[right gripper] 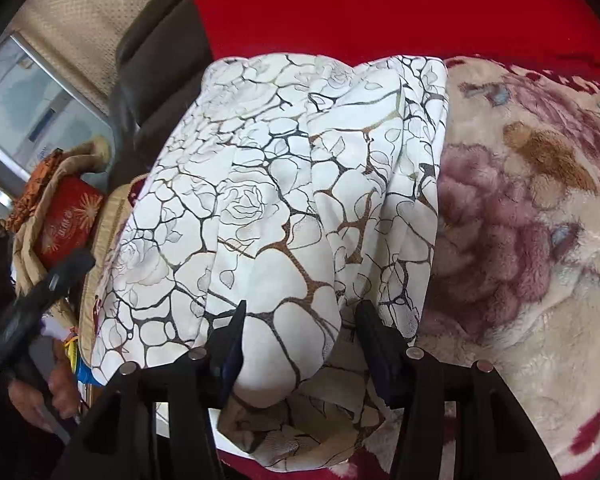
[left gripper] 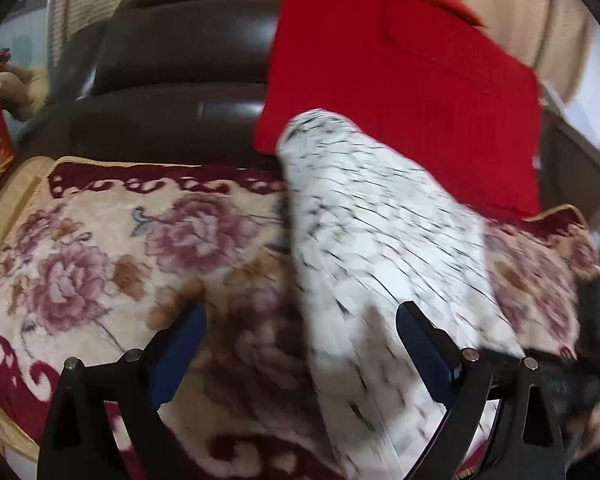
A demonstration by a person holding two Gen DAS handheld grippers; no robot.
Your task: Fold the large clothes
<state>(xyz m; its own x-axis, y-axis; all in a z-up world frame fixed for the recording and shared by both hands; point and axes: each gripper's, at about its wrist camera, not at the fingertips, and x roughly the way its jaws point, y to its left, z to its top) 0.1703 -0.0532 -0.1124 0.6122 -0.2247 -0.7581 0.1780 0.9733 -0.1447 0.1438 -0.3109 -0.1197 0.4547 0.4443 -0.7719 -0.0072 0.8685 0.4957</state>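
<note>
Cloth [right gripper: 268, 184], white with a dark crackle-and-rose print, lies folded into a long strip across the floral plush blanket [left gripper: 100, 248], its far end at the blanket's back edge against a red cushion [left gripper: 400, 92]. The right gripper [right gripper: 300, 316] straddles a rounded fold, jaws part-open, pads not visibly pressing. The left gripper [left gripper: 300, 320] hovers with jaws wide, holding nothing.

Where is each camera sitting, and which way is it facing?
Left wrist: on the left gripper, aimed down at the floral blanket; its open fingers show.
Right wrist: on the right gripper, aimed down over the white patterned garment; its fingers straddle a fold.
Shared: garment, blanket, red cushion, dark sofa.
</note>
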